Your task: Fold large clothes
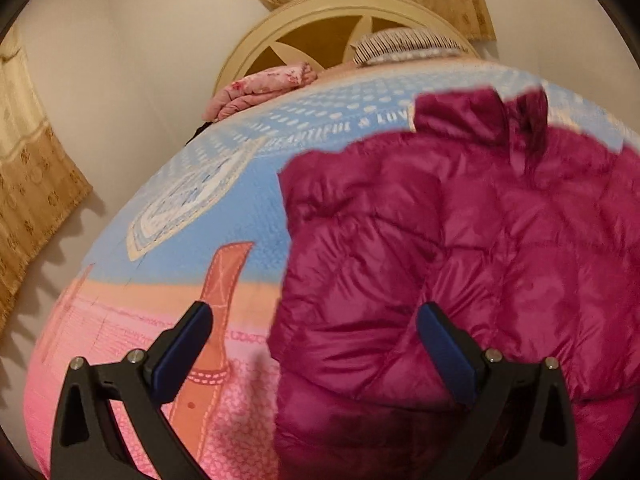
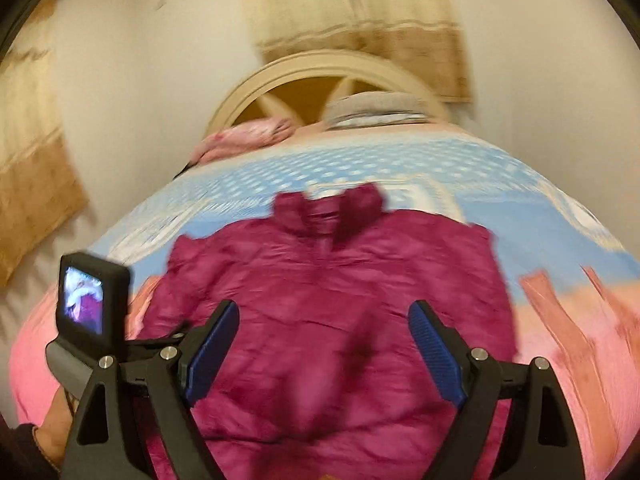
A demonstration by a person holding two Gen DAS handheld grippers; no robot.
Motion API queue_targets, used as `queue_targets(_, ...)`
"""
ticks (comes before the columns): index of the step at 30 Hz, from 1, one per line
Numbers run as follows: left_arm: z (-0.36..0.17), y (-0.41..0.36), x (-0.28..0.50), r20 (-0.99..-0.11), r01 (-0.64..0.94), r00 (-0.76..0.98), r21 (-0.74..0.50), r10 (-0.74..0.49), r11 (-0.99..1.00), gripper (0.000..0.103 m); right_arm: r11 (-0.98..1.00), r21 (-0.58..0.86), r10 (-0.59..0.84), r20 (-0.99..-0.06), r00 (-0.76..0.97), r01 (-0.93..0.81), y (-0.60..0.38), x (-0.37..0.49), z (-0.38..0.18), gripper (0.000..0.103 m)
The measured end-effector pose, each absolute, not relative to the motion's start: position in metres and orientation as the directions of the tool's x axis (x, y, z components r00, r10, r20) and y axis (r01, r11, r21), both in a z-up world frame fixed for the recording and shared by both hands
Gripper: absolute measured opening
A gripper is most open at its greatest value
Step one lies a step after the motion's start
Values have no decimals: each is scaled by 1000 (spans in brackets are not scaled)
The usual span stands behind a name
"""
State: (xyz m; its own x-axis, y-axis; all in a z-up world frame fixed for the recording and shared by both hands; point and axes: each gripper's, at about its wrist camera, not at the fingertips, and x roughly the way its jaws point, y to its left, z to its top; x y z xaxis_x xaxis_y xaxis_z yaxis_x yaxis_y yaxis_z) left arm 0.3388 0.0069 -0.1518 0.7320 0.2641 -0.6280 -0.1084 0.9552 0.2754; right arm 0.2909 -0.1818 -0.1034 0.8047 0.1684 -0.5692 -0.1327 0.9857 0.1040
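Between your left gripper's [image 1: 314, 346] blue ribbed pads [image 1: 182, 354] nothing is held: the jaws stand wide, straddling the near left edge of the magenta quilted puffer jacket [image 1: 460, 248]. Your right gripper [image 2: 324, 344] is likewise spread and empty, hovering above the jacket's [image 2: 328, 300] middle. In the right wrist view the left tool's camera block with its small lit screen [image 2: 86, 300] shows at the lower left, with part of your hand [image 2: 56, 420] beneath it.

The jacket lies flat on the bed, collar [image 2: 328, 210] pointing toward the cream arched wooden headboard [image 1: 332, 20], sleeves seemingly tucked in. Its shell is glossy, slippery and puffed into soft stitched channels. Under it lies a textured woven bedspread [image 1: 240, 216], blue above and pink below, printed with an orange strap motif [image 1: 218, 320]. A folded pink floral quilt [image 1: 260, 88] and a striped pillow [image 1: 400, 46] sit by the headboard; tan patterned curtains [image 1: 32, 200] hang at the left.

Risks, as judged: the slick padded shell may slide from a shallow pinch, so bite deep. Trapped air may spring a fold open. A low pinch may catch the bedspread too. The right view is blurred; settle before closing.
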Motion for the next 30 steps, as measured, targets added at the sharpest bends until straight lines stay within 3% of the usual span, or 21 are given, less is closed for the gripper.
queue_targets(5,-106,4,351,-571,-125,797,164,198,979,103,996,65,94,-690,717,-69,-182,322,-153,87)
queue_targets(9,-127,-20,371,-637,-61,756,164,153,985,103,989,140,137,-731,669,-49,-198,324,-186,87)
queue_targets(14,-171,-30,379,-675,-60,700,271,234,961,103,984,172,159,-740,653,-44,-203,325,-197,87)
queue_targets(23,-185,-6,389,-776,-56,619,112,122,992,103,997,66,77,-761,644,-41,-184,330,-201,87)
queue_targets(30,-188,-7,388,-781,-55,614,103,115,993,103,998,51,64,-766,640,-40,-183,331,-203,87)
